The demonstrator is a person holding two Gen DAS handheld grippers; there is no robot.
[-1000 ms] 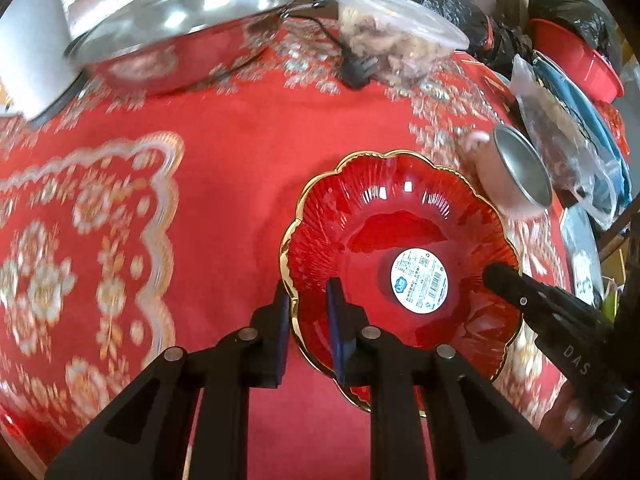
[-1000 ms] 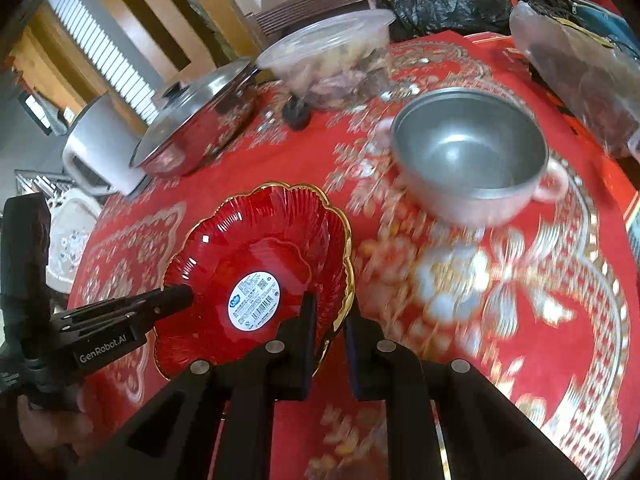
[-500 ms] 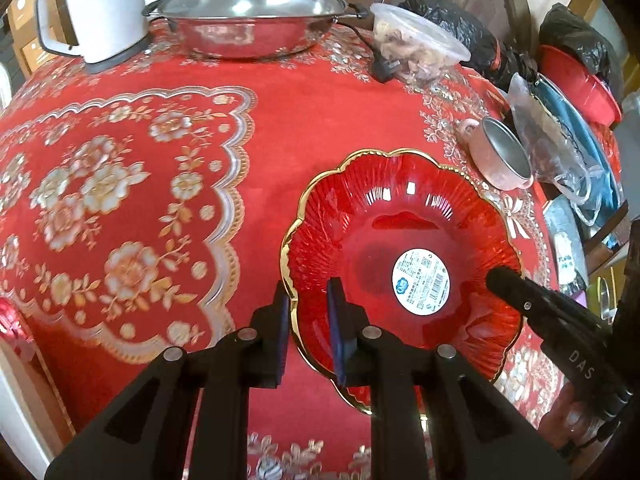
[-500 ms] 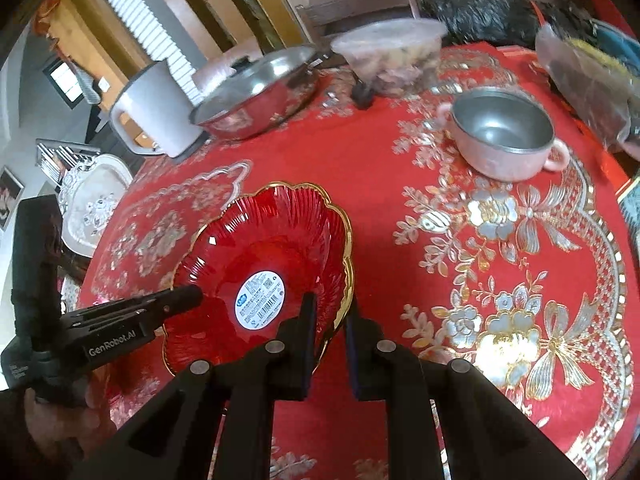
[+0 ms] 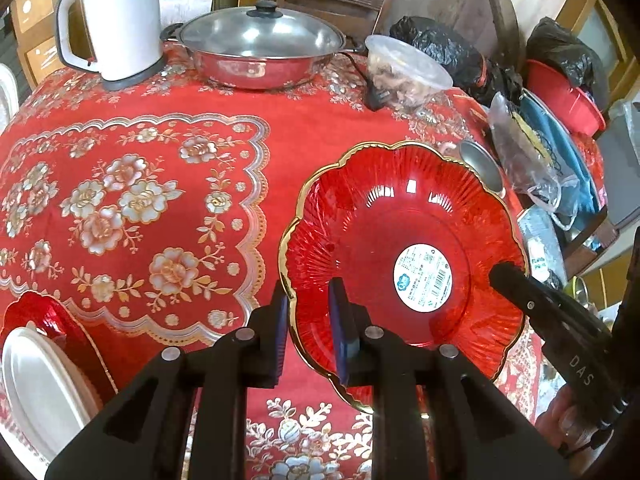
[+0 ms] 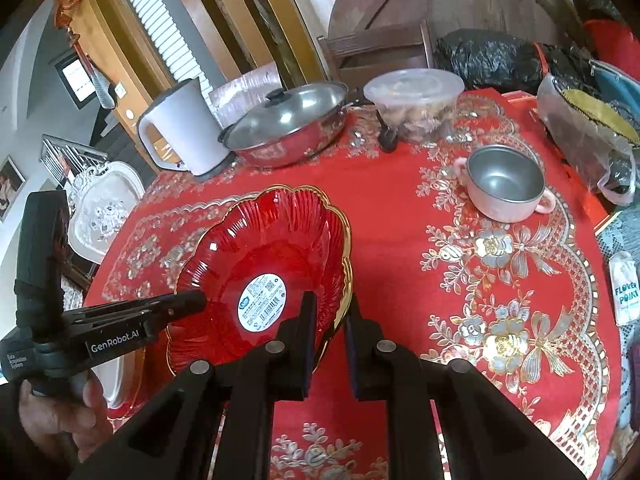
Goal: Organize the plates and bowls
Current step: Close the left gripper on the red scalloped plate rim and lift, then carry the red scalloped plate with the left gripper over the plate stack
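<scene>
While both grippers — left gripper [image 5: 308, 320] and right gripper [image 6: 330, 324] — pinch opposite rims of the red scalloped plate [image 5: 400, 248], their fingers should move level together toward the white plate [image 5: 40, 384] to avoid tilting it.

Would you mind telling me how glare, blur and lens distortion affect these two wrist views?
Left wrist view: sharp, with small white highlights on the red plate and a bright sheen on the pot lid; fisheye bends the table edge. Right wrist view: equally sharp, window light washes out the slatted blind, corners vignette black.

Scalloped, gold-rimmed red bowl [image 5: 400, 240] with white label, held tilted above table.
</scene>
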